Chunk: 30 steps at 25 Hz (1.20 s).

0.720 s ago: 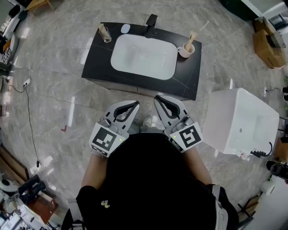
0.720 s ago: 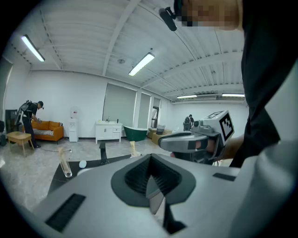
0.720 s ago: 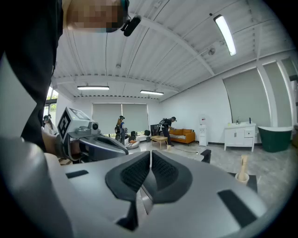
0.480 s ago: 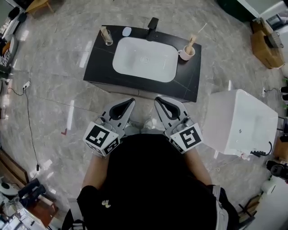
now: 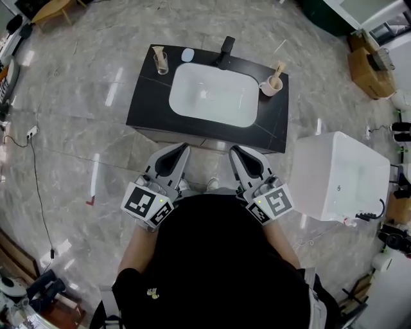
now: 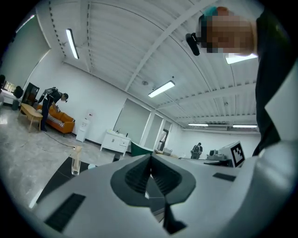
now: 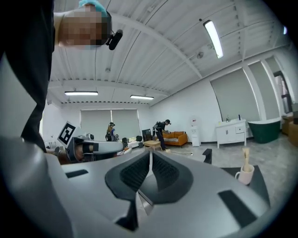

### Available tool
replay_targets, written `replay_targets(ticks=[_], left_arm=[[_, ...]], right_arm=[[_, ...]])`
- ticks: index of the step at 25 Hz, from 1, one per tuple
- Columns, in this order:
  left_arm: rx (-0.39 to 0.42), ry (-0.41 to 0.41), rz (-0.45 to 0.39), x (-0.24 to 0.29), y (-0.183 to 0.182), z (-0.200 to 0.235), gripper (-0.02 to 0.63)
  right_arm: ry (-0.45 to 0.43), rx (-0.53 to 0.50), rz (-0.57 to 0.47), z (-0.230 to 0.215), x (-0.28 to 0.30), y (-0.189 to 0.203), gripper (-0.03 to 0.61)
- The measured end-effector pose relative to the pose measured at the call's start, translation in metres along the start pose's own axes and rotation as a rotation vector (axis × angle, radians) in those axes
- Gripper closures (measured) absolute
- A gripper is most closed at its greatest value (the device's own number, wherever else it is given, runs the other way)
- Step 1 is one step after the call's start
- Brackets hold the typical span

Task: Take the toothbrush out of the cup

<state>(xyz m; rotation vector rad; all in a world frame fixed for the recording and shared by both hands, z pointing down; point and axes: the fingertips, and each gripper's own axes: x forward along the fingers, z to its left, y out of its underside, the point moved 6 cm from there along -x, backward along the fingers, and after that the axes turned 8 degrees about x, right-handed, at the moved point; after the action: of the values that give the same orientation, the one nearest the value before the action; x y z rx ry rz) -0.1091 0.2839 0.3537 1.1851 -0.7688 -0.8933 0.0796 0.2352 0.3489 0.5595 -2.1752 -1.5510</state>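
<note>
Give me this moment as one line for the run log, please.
left gripper: jaws shut, empty | right gripper: jaws shut, empty | toothbrush: standing in cup | cup: on counter, right of sink

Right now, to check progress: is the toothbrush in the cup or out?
In. The toothbrush stands in the white cup on the counter, its top poking above the rim.

- The toothbrush (image 5: 279, 69) has its lower end hidden inside the cup (image 5: 270, 87).
- The pale oval thing (image 5: 187, 55) beside the tap (image 5: 226, 46) (seen from above) is too small to name.
- 1 wooden table (image 5: 54, 8) is cut by the top edge.
</note>
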Motion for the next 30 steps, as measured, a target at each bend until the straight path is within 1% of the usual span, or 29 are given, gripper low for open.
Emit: replay_targets(ticks=[4,6,9,11,14,18,23,27,30], left_arm=[[0.058,0.042,0.013,-0.007,0.006,0.022,0.592],[0.052,0.034,0.021,-0.01,0.007,0.035,0.592],[0.017,0.016,0.029,-0.009,0.009,0.052,0.592],[0.03,0.007,0.04,-0.003,0.009,0.058,0.591],[0.07,0.0,0.056,0.012,0.007,0.063,0.591],[0.09,-0.027,0.061,0.042,0.0,0.072,0.591],[0.138,-0.07,0.054,0.089,-0.018,0.08,0.591],[0.151,-0.139,0.068,0.122,-0.027,0.091,0.591],[0.147,-0.186,0.076,0.14,-0.033,0.1,0.591]], right_arm=[[0.075,-0.02,0.018,0.005,0.004,0.009,0.538],[0.112,0.005,0.025,0.002,0.004,0.012,0.54],[0.16,0.047,0.02,-0.01,0.006,0.012,0.538],[0.175,0.063,0.015,-0.019,0.01,0.009,0.539],[0.165,0.049,0.017,-0.035,0.02,0.004,0.538],[0.139,0.003,0.012,-0.066,0.036,-0.006,0.538],[0.104,0.005,-0.02,-0.111,0.055,-0.03,0.538],[0.071,-0.02,-0.03,-0.145,0.061,-0.045,0.538],[0.058,0.005,-0.028,-0.169,0.063,-0.05,0.538]])
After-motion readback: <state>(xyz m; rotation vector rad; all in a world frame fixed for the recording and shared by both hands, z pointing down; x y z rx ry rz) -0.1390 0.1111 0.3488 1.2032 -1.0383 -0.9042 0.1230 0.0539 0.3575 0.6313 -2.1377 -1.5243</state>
